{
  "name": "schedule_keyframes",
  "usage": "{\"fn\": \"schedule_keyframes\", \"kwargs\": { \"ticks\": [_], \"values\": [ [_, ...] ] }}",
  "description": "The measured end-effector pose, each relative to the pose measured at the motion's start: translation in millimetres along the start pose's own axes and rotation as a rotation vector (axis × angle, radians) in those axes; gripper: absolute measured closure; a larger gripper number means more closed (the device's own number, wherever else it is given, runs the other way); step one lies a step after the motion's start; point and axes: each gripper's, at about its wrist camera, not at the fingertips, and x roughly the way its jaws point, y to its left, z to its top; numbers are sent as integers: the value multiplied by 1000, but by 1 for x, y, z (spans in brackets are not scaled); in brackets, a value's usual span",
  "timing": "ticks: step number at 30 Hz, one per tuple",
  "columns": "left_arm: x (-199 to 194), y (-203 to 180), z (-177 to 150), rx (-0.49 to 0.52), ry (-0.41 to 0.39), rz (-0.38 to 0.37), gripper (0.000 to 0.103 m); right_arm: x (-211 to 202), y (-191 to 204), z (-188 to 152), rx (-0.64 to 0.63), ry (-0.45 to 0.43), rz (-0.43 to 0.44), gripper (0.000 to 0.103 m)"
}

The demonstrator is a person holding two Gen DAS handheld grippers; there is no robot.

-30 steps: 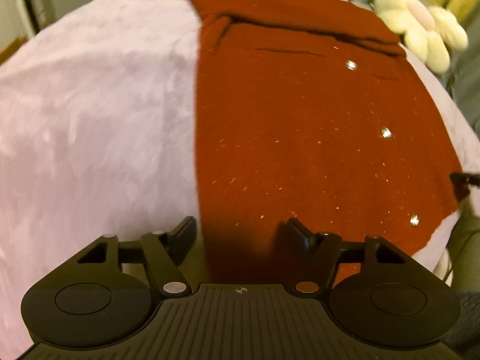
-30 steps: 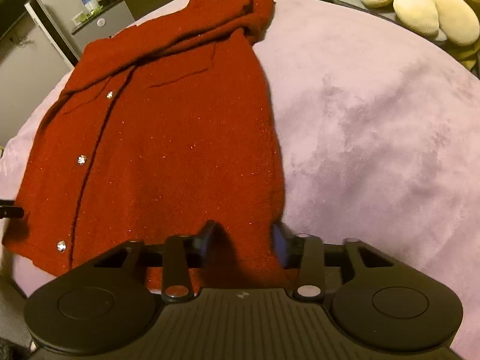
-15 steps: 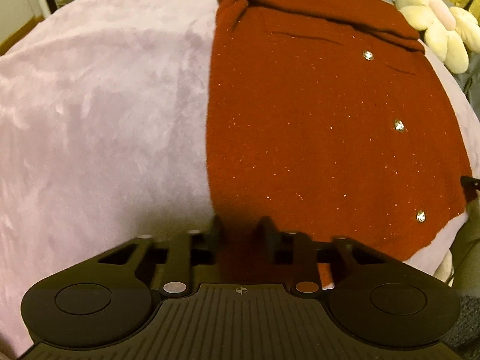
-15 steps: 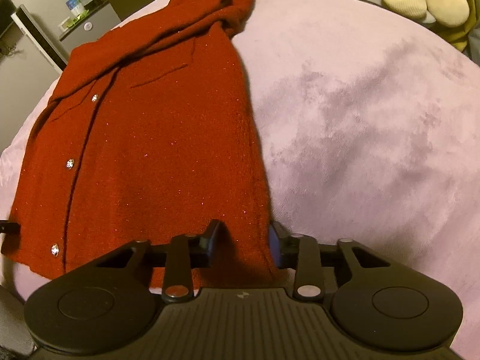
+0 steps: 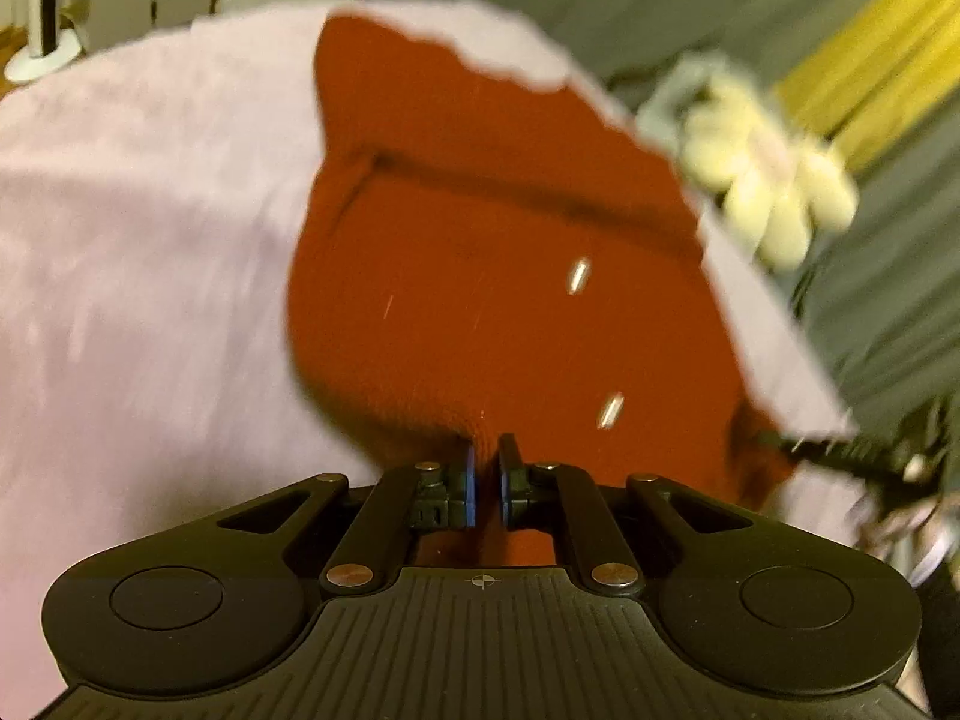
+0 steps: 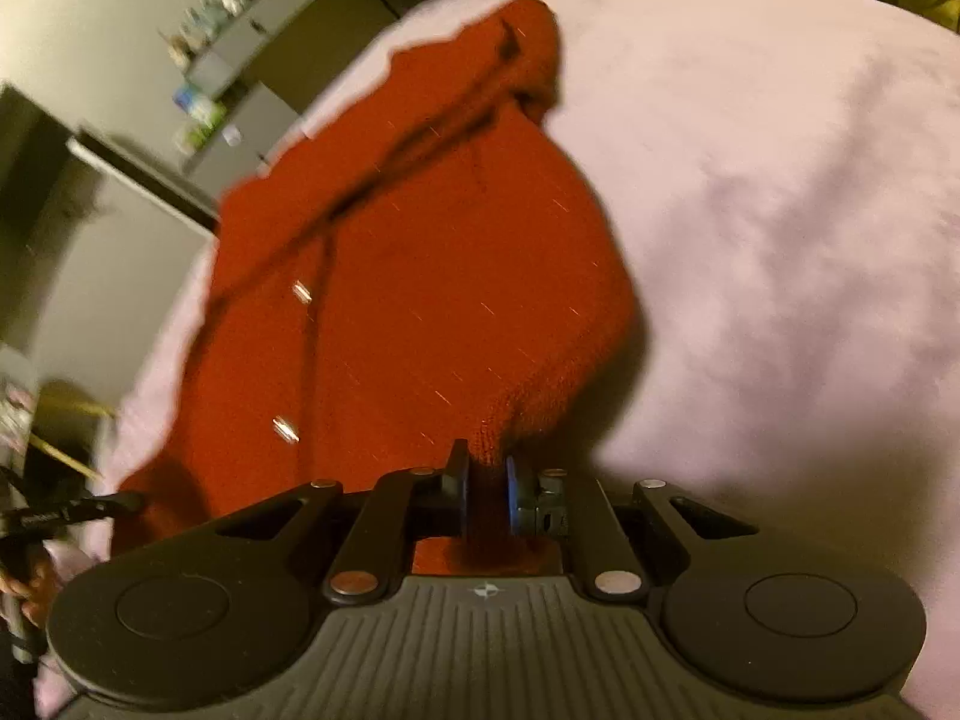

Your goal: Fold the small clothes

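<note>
Pale pink plush blanket [image 5: 138,276] covers the bed, with a grey cabinet [image 6: 240,60] carrying small items behind it in the right wrist view and a cream flower-shaped cushion [image 5: 768,180] off the bed's far right edge in the left wrist view. On the blanket lies a red cardigan [image 5: 480,276], buttons [image 5: 579,275] facing up, its upper part creased into a fold. Both views are blurred.

The left hand-held gripper [image 5: 486,468] is clamped on the cardigan's near left hem corner, red knit pinched between its pads, and that corner stands up off the blanket. The right hand-held gripper [image 6: 486,480] is clamped on the near right hem corner, which bunches between its blue-lined pads and rises likewise. The cardigan's far part lies on the blanket.
</note>
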Motion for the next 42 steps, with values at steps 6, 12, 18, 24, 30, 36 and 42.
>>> {"fn": "schedule_keyframes", "kwargs": {
  "ticks": [6, 12, 18, 24, 30, 36, 42],
  "values": [
    [3, 6, 53, -134, -143, -19, 94, 9, 23, 44, 34, -134, 41, 93],
    [17, 41, 84, -284, -244, 132, 94, 31, 16, 88, 157, -292, -20, 93],
    [16, 82, 81, -368, -335, 198, 77, 34, 5, 95, 99, -408, -121, 78],
    [38, 73, 62, -103, -227, 203, 59, 27, 12, 87, -137, -470, -257, 64],
    [73, 56, 60, -14, -178, 172, 28, 56, 30, 82, -342, -355, -282, 36],
    [94, 66, 73, -109, -162, 162, 30, 75, 15, 100, -233, -332, -283, 32],
    [102, 61, 79, -87, -143, 196, 69, 88, 7, 113, -173, -341, -245, 60]
  ]
}}
